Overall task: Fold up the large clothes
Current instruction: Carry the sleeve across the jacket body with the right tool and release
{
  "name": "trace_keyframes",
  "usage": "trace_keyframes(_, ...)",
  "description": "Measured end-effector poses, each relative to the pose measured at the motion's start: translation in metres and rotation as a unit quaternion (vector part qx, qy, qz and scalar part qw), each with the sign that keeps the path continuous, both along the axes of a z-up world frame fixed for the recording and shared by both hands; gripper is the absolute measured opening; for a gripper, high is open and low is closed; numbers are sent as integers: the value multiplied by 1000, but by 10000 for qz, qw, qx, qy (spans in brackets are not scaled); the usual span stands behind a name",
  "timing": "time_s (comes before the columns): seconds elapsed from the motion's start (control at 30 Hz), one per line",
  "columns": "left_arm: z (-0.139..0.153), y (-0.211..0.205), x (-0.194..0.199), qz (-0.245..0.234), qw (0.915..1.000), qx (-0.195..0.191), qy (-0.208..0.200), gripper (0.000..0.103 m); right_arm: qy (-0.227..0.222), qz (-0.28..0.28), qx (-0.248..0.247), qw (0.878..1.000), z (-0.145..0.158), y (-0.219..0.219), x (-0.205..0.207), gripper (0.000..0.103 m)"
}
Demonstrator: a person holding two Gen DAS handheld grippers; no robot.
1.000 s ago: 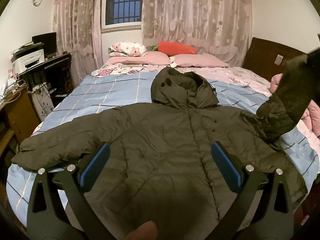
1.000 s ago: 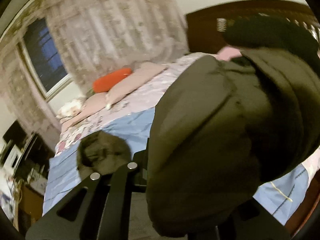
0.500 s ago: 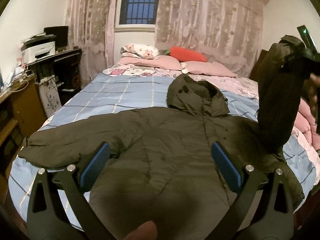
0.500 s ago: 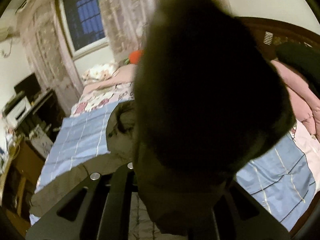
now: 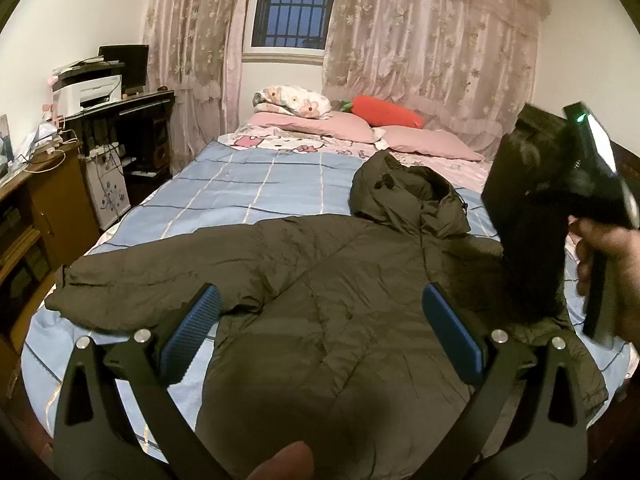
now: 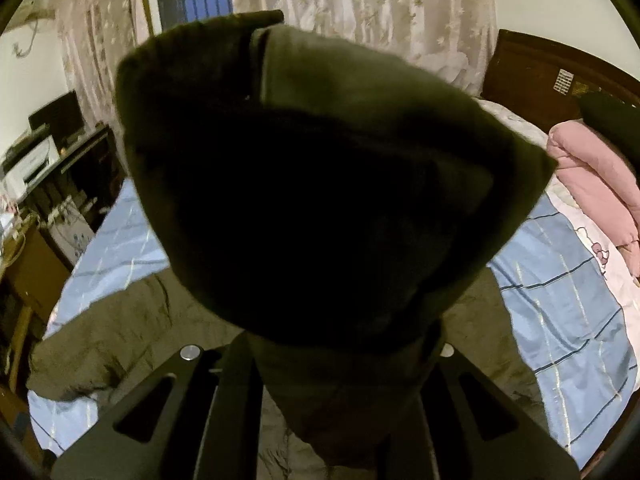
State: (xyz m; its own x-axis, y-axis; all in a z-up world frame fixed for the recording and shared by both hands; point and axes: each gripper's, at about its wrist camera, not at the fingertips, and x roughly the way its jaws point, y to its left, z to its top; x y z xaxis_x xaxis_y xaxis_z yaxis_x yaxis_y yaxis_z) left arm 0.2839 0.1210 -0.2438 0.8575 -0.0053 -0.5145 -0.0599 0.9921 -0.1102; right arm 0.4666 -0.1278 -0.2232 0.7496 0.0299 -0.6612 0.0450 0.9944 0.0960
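Jacket: lies spread on the bed, hood toward the pillows.
Left gripper: spread wide above the jacket, empty.
Right gripper: clamped, apparently on the lifted sleeve.

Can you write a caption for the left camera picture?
Open left gripper hovers over olive jacket while right gripper lifts its sleeve.

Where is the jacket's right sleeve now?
In the left wrist view, the dark olive padded jacket's sleeve hangs lifted at right, clamped in the right tool, above the jacket body.
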Motion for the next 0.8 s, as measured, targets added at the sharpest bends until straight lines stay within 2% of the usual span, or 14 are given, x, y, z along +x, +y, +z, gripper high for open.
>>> trace_keyframes(0.3, 5, -14, -1, -237, 9996, -147, -6, 101, 265, 398, -318, 9983, -56, 41, 16, 11)
trace_keyframes(0.5, 27, -37, -21, -484, 9982, -143, -335, 101, 457, 578, -376, 9966, -69, 59, 26, 11)
trace_keyframes(0.57, 30, -42, -26, -507, 9978, -122, -415, 101, 534, 688, -361, 9956, -69, 56, 24, 16)
trace_keyframes(0.6, 31, -45, -27, -517, 9977, -85, -425, 101, 620, 795, -306, 9944, -71, 56, 24, 35)
trace_keyframes(0.63, 31, -48, -27, -531, 9976, -63, -430, 101, 702, 879, -268, 9933, -73, 64, 23, 76)
trace_keyframes(0.67, 30, -51, -28, -539, 9976, -51, -436, 101, 811, 1008, -161, 9915, -74, 66, 23, 95)
trace_keyframes(0.7, 30, -52, -29, -540, 9975, -43, -443, 101, 845, 1088, -72, 9904, -76, 72, 21, 102)
trace_keyframes(0.73, 29, -53, -30, -535, 9975, -33, -461, 101, 944, 1267, 30, 9874, -74, 75, 18, 102)
trace_keyframes(0.8, 31, -51, -31, -483, 9974, -44, -525, 101, 787, 1600, 453, 9829, -61, 72, 4, 102)
